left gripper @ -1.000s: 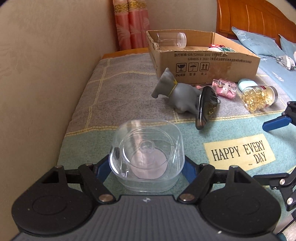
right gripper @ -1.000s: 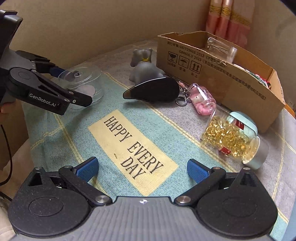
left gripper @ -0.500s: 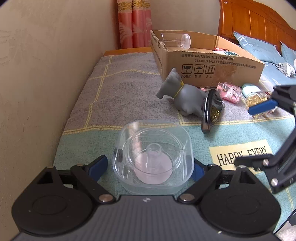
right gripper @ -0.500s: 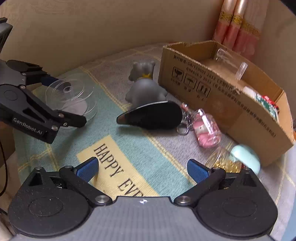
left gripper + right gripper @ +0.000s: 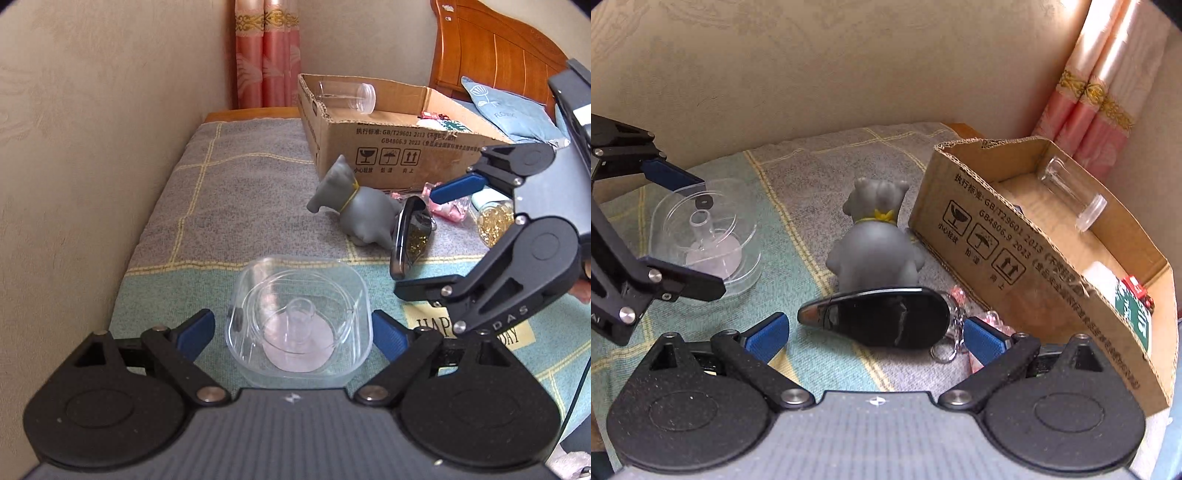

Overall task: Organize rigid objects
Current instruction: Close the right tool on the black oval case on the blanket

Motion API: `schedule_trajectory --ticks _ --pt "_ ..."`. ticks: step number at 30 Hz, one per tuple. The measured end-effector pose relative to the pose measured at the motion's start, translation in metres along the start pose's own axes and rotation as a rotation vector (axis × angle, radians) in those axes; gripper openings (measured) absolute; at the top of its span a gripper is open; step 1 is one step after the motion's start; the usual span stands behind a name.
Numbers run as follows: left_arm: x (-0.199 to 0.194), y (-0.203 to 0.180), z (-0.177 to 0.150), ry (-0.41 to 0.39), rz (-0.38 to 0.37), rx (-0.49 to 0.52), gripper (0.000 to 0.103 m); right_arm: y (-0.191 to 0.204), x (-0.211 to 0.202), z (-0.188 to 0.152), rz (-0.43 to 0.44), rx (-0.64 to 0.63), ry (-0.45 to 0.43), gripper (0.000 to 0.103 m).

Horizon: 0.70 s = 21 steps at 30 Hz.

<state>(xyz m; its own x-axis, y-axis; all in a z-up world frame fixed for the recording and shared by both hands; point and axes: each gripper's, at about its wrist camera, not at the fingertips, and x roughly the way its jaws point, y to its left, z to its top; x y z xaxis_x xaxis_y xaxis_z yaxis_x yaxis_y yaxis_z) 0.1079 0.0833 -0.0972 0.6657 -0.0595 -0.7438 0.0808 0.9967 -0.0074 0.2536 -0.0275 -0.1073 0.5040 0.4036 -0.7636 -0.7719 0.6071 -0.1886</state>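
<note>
A clear plastic container (image 5: 299, 325) rests on the blanket between the open fingers of my left gripper (image 5: 295, 330); it also shows in the right wrist view (image 5: 705, 236). My right gripper (image 5: 873, 332) is open with a black teardrop-shaped case (image 5: 882, 319) lying between its fingers. A grey dog figurine (image 5: 875, 243) stands just behind the case. An open cardboard box (image 5: 990, 236) stands to the right and holds a clear jar (image 5: 1071, 192).
A pink keychain toy (image 5: 448, 206) and a jar of gold capsules (image 5: 493, 221) lie by the box. The wall (image 5: 92, 147) runs along the left. A "HAPPY EVERY DAY" patch (image 5: 517, 332) is on the blanket. A wooden headboard (image 5: 487, 55) stands behind.
My right gripper has moved forward and left, from over the text patch to around the black case. My left gripper's fingers have opened away from the clear container.
</note>
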Motion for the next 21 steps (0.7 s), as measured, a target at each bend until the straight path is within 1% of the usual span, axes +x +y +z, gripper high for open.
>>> schedule_trajectory --ticks 2,4,9,13,18,21 --pt "0.001 0.001 0.000 0.003 0.001 -0.002 0.090 0.000 0.003 0.002 -0.001 -0.011 -0.001 0.099" --pt "0.002 0.001 -0.001 0.005 0.002 -0.004 0.090 0.000 0.005 0.004 0.003 -0.014 0.007 0.093" --pt "0.002 0.000 -0.001 0.002 0.001 0.000 0.090 0.003 0.001 -0.001 0.012 0.006 0.013 0.093" --pt "0.003 -0.002 -0.003 0.002 0.007 0.008 0.090 0.005 -0.009 -0.009 -0.021 0.056 0.069 0.093" --pt "0.005 -0.005 -0.005 0.006 0.005 0.020 0.090 0.005 -0.025 -0.024 -0.013 0.113 0.144 0.093" --pt "0.006 -0.006 -0.004 0.003 0.009 0.028 0.090 0.003 -0.028 -0.030 -0.008 0.143 0.150 0.093"
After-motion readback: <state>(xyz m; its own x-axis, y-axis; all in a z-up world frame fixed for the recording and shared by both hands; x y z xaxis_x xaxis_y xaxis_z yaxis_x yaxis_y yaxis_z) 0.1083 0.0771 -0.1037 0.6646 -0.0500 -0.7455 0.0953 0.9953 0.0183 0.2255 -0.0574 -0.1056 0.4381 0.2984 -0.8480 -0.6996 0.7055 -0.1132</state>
